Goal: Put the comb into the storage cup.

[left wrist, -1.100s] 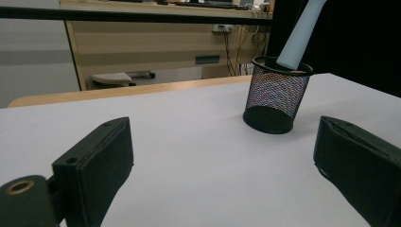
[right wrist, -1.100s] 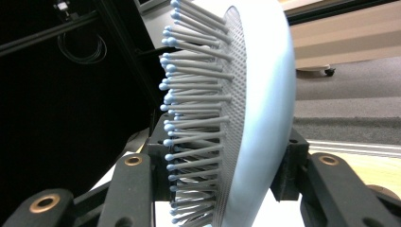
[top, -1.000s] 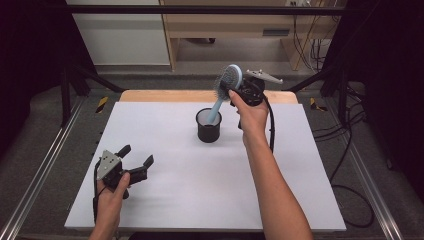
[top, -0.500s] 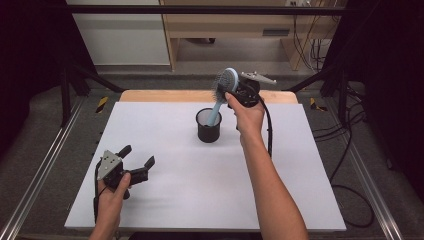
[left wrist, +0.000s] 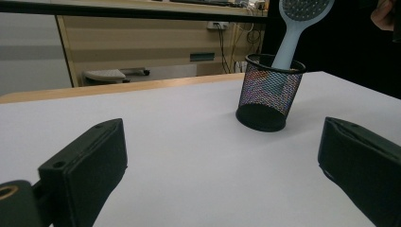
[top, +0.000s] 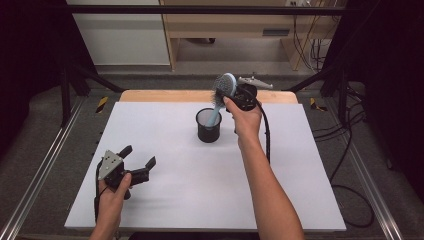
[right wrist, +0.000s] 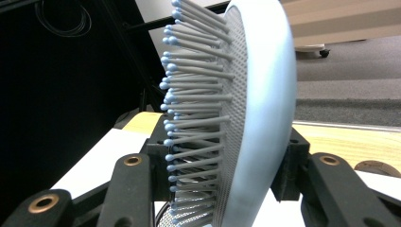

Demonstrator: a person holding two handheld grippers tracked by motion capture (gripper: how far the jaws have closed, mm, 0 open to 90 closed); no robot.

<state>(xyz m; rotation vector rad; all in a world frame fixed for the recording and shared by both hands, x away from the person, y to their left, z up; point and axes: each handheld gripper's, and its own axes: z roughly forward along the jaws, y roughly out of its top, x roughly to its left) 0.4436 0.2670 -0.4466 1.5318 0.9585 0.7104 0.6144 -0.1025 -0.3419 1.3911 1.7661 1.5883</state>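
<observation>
Right tongs (top: pixel 235 95): clamped on the hairbrush (top: pixel 223 90) head.
Hairbrush: handle end already inside the mesh cup (top: pixel 208 125), long axis tilted toward the tongs.
Left tongs (top: pixel 135 162): spread wide, holding nothing, well apart near the worktop (top: pixel 300 165) front-left.

White worktop (top: pixel 165 150) on a metal frame (top: pixel 40 170); grey floor (top: pixel 250 65), wooden bench (top: pixel 225 25) and trailing cables (top: pixel 305 40) beyond its far edge.
</observation>
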